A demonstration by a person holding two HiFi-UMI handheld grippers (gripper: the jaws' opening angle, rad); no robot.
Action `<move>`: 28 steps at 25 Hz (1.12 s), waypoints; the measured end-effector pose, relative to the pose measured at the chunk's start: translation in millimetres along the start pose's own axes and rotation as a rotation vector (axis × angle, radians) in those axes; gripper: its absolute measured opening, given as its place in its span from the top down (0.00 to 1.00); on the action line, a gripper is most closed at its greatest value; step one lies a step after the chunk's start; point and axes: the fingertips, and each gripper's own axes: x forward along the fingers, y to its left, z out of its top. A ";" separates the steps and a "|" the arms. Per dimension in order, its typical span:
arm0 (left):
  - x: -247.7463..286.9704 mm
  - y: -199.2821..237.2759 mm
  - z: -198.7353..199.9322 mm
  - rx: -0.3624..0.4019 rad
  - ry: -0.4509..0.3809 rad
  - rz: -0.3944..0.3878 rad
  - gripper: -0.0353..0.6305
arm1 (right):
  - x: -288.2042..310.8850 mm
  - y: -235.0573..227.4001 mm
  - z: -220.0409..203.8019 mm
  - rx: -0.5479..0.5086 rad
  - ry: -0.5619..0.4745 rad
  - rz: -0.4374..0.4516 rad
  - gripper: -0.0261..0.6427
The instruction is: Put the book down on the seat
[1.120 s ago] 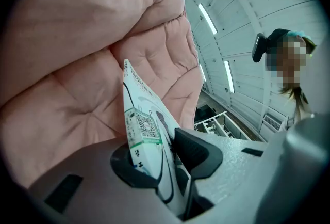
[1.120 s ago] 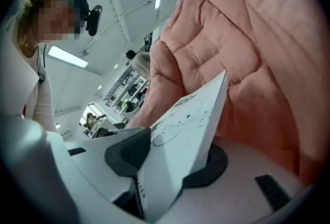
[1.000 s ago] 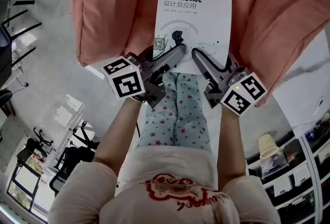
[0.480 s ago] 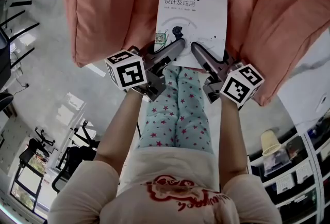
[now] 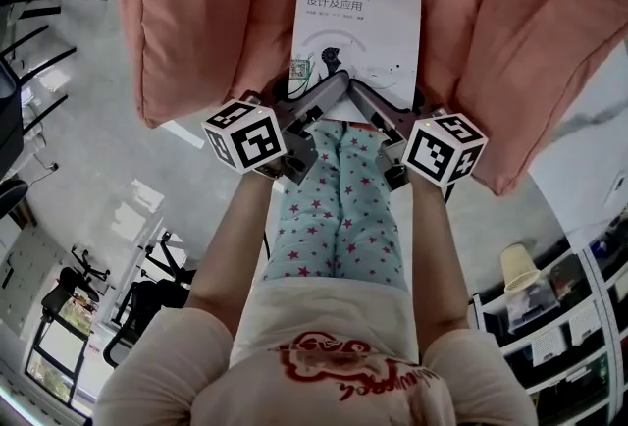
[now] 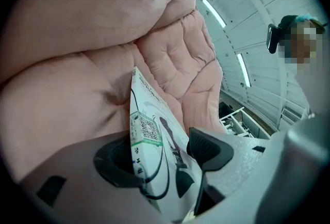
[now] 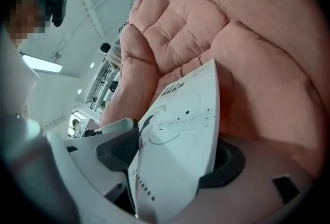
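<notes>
A white paperback book (image 5: 355, 22) with black print on its cover is held over the seat of a pink padded armchair (image 5: 196, 12). My left gripper (image 5: 329, 92) is shut on the book's near left corner, and my right gripper (image 5: 365, 100) is shut on its near right corner. In the left gripper view the book (image 6: 154, 135) stands edge-on in the gripper (image 6: 160, 158), with pink cushion (image 6: 77, 89) close behind it. The right gripper view has the cover (image 7: 178, 130) filling the gripper (image 7: 172, 161), with the seat cushion (image 7: 252, 68) beyond.
The person's legs in star-print trousers (image 5: 339, 208) stand just in front of the chair. Glossy grey floor (image 5: 88, 149) lies to the left. Shelving (image 5: 559, 326) and a paper cup (image 5: 518, 267) are at the lower right. Armrests flank the seat.
Both grippers have carried the book forward, deeper over the seat. The cushion now looms closer in both gripper views, and the book lies flatter against it.
</notes>
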 end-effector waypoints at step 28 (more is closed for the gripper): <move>-47.9 -58.3 38.3 0.279 -0.081 0.319 0.50 | -69.8 56.9 52.3 -0.249 -0.116 -0.263 0.35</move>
